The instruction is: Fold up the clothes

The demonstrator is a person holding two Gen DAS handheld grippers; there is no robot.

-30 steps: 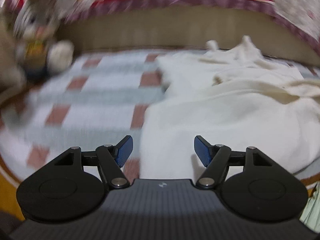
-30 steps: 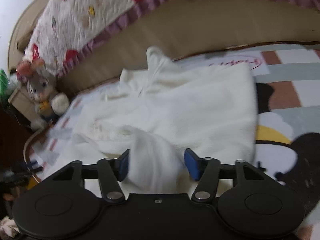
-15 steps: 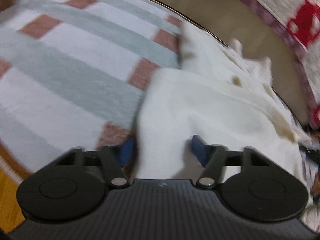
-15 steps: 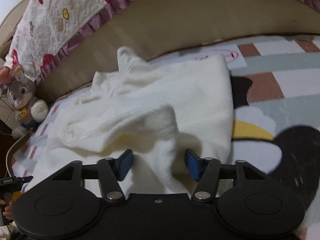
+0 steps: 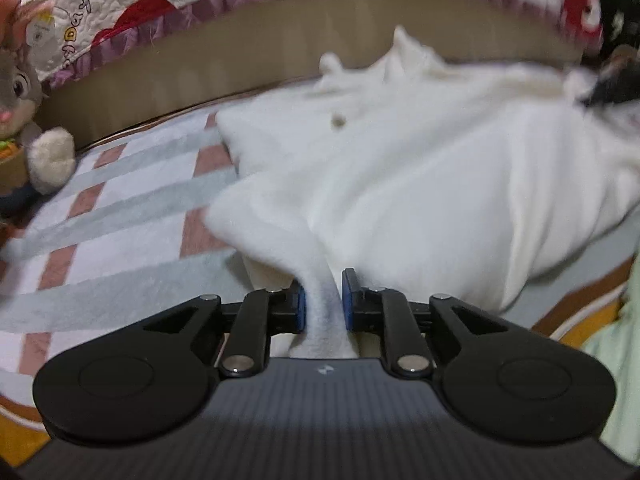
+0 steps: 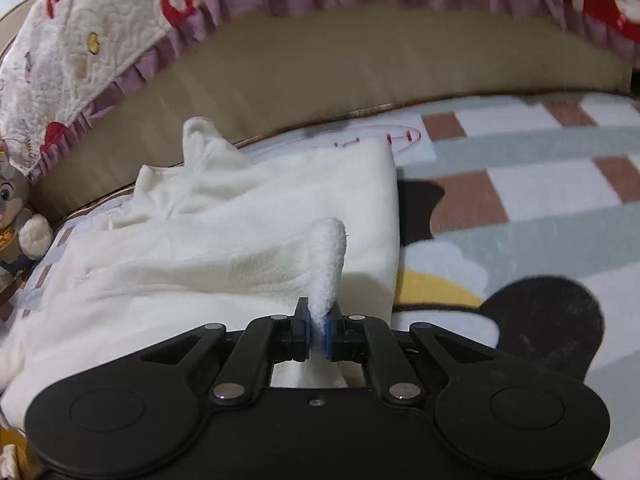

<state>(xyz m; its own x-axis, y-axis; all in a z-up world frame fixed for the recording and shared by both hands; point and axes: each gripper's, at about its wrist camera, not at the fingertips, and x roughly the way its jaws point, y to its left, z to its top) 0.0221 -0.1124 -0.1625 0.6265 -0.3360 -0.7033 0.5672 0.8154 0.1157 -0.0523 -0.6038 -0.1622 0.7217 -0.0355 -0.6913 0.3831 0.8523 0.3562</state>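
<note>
Your left tool [image 5: 323,299] has a gathered edge of the white fleece garment [image 5: 420,168] between its blue pads, jaws easing apart though the fabric fills the gap; your right tool [image 6: 317,330] is pressed nearly together, pinching a raised fold of the same garment [image 6: 240,248]. The garment is soft, plush, rumpled, spread on a checked rug [image 6: 540,184] against a beige sofa base [image 6: 360,72]. Both tools angle downward toward the rug.

The garment [image 6: 248,248] lies on the blanket [image 6: 540,208], plush toy [image 5: 24,120] to its left, quilt [image 6: 100,40] behind.
</note>
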